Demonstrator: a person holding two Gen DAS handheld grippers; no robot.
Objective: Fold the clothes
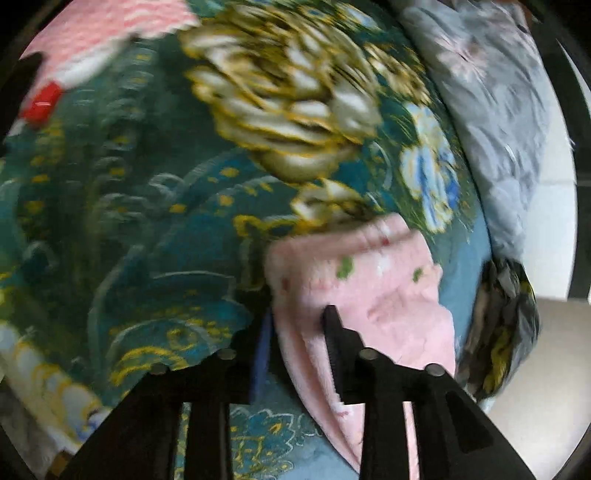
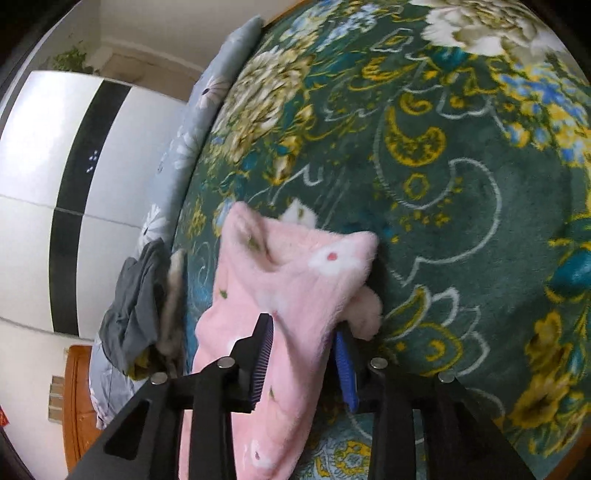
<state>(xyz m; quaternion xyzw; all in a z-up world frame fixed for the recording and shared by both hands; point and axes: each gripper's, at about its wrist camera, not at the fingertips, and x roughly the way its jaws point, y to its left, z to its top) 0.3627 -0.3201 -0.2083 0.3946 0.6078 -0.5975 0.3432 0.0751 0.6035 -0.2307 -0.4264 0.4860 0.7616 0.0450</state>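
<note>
Both claws are closed on pink fleece. Your left claw [image 1: 299, 325] pinches an edge of the fleece [image 1: 365, 280], cloth running up and right from the tips. Your right claw [image 2: 303, 332] grips it [image 2: 291, 269] too, long axis along the fingers, far end lifted just over the bed [image 2: 461, 206]. Left view blurred. Beyond: grey clothes [image 2: 136, 299] at the bed's edge, a pink striped piece [image 1: 107, 33] farther off.

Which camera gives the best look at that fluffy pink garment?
The right wrist view: the pink garment is sharp there, its white flowers clear, held in the right tongs. The left wrist view is motion-blurred, showing only a pink fold in the left tongs.
</note>
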